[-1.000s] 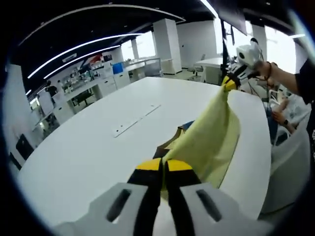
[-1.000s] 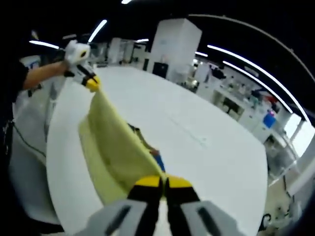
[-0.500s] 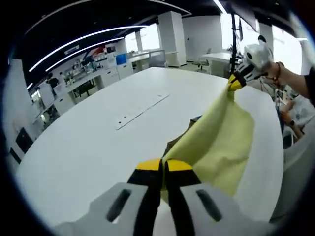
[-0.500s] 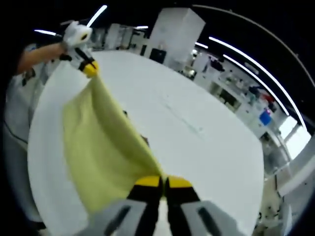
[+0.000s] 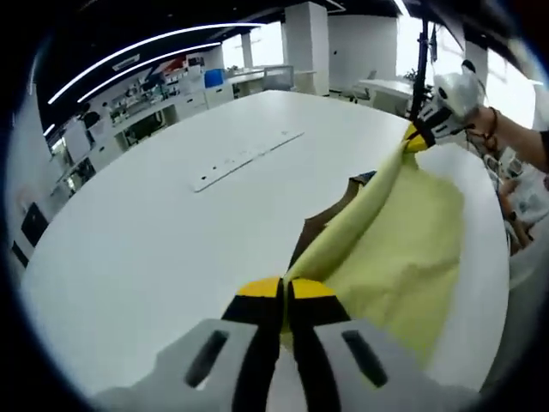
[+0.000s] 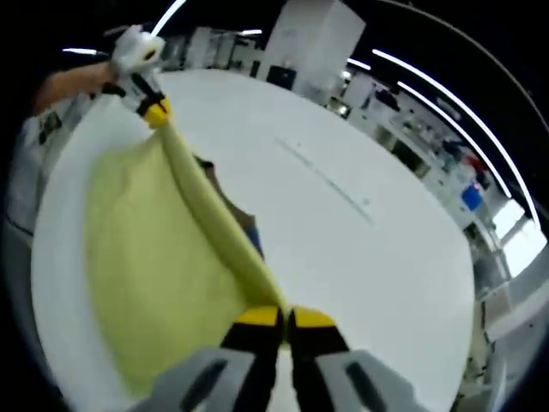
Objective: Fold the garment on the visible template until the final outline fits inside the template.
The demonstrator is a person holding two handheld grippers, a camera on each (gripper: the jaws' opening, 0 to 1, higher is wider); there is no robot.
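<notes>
Garment (image 5: 403, 240) now lower, both tools (image 5: 286, 292) clamping edge; table (image 5: 154, 232) beyond.

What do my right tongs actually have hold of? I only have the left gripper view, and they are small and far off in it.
Observer: In the right gripper view, the right tongs are shut on the raised edge of the yellow garment.
Operator: How does my left side look from there?
Observer: The left tongs pinch the far end of that same edge, which runs between the two tongs in a nearly straight line.
Operator: What is behind the left tongs?
Observer: A person's forearm reaches in behind them, beyond the rim of the white table.
</notes>
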